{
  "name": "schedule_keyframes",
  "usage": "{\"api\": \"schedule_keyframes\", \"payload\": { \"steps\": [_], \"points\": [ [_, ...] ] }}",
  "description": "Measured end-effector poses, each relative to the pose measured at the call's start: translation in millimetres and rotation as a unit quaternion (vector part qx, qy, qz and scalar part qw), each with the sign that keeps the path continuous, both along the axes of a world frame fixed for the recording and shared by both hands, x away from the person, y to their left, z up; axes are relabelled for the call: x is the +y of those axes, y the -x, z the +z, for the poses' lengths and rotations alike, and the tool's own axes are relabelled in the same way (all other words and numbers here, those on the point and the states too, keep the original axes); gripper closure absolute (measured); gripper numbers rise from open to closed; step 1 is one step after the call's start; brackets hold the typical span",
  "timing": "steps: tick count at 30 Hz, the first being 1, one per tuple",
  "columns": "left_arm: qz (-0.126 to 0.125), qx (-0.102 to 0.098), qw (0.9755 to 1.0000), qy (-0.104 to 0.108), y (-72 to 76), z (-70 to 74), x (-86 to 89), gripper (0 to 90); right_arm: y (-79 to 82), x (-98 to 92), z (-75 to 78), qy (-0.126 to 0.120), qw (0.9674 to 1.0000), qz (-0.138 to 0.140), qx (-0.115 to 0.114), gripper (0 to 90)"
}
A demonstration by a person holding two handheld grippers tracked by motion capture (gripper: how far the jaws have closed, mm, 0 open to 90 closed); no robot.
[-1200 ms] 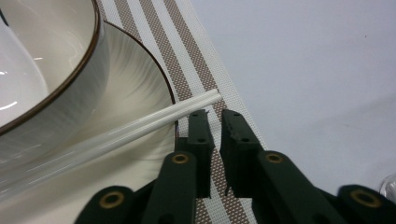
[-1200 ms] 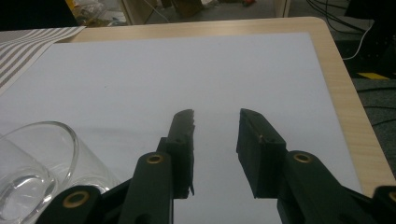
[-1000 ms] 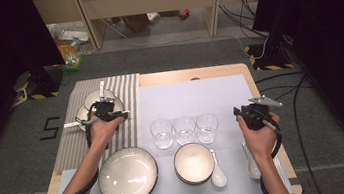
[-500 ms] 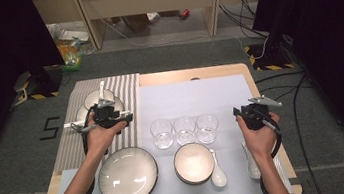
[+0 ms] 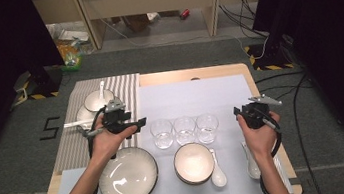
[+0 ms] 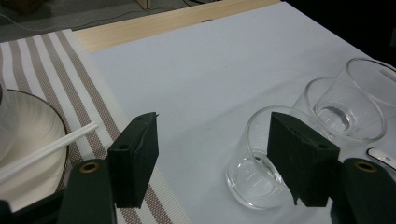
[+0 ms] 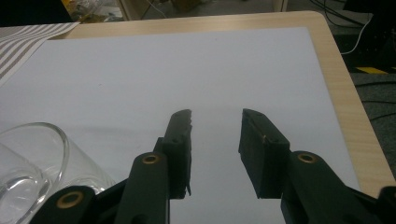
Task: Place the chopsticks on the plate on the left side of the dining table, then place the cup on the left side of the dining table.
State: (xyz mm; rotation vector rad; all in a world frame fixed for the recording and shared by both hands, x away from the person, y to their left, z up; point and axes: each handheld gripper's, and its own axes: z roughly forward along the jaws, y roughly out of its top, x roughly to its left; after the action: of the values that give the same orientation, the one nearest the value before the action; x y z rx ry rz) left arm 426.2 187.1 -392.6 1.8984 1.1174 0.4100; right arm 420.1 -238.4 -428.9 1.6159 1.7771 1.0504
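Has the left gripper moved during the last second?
Yes. The left gripper has moved rightward, off the striped mat and toward the leftmost glass.

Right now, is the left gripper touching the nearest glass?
Cannot tell. In the left gripper view, one jaw of the left gripper overlaps the nearest glass, but neither contact nor a gap shows plainly.

The high view looks down and forward on the whole table [image 5: 192, 74]. Each gripper view sits low, close behind its own jaws. All three views share the white mat [image 5: 195, 99] [image 6: 196, 65] [image 7: 187, 70] and the row of glasses [image 5: 185, 129]
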Motion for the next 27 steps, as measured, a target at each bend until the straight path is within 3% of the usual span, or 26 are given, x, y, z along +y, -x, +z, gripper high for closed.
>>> {"api": "schedule_keyframes", "payload": {
  "steps": [13,27],
  "points": [
    [-0.008,0.004,1.0000,0.000,-5.2,-3.3,-8.1,33.2,1.5,-2.3,1.1,-0.003,1.0000,-0.001,-0.001,64.4],
    [-0.017,0.025,0.9996,0.002,-11.4,-9.5,-19.1,38.6,7.7,-4.5,4.1,-0.010,0.9999,-0.001,-0.008,64.3]
  ]
}}
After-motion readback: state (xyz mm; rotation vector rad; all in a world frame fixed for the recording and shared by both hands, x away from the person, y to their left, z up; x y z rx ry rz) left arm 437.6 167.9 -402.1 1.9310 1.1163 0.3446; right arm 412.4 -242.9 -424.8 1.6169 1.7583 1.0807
